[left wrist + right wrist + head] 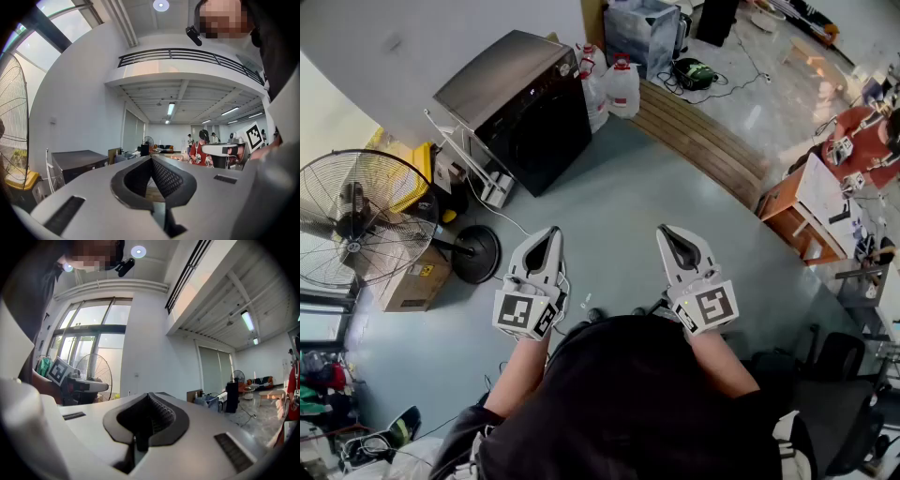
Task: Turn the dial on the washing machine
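Left gripper [551,232] and right gripper [664,230] are pressed together, empty; the washing machine [523,108] stands far left, well apart; the person should walk closer first.

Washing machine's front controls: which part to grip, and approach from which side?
Dial itself is too small to make out. The washing machine shows its dark front face toward the grey floor, controls likely along its top strip, so come head-on from there and pinch the knob's rim. Right gripper is shut: open it first.
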`<state>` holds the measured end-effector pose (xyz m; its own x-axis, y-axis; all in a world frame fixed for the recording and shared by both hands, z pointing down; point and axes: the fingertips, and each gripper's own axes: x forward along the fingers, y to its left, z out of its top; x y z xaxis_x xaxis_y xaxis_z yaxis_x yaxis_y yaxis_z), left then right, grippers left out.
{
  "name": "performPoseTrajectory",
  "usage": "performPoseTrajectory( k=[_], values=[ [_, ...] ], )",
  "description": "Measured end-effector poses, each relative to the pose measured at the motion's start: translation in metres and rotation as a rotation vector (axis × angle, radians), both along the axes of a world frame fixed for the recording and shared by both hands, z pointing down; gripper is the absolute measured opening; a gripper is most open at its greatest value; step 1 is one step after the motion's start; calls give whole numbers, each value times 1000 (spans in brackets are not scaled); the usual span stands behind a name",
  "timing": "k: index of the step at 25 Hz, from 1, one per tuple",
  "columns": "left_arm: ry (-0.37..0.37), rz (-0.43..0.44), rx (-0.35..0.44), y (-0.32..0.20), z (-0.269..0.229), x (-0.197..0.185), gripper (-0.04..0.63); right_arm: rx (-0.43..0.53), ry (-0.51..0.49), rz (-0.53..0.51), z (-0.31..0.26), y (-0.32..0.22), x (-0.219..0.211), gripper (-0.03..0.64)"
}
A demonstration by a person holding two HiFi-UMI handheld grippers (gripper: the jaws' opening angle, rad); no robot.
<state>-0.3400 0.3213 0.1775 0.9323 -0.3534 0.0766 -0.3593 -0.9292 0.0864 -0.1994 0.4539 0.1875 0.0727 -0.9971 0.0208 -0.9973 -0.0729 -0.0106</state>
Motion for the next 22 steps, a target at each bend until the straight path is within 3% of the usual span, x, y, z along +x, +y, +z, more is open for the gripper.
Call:
performPoseTrajectory(
  k=[7,15,19,22],
  values=[
    [58,-104,80,-20,-12,21,15,2,-3,36,12,-15,47,20],
    [22,-52,80,9,1,54,15,102,-38,10,6,19,77,22],
    [-14,-45,106,17,-1,63,15,69,24,11,4,33,86,21],
    [-14,-52,90,20,3,68,15,42,-18,25,15,44,102,21]
  ],
)
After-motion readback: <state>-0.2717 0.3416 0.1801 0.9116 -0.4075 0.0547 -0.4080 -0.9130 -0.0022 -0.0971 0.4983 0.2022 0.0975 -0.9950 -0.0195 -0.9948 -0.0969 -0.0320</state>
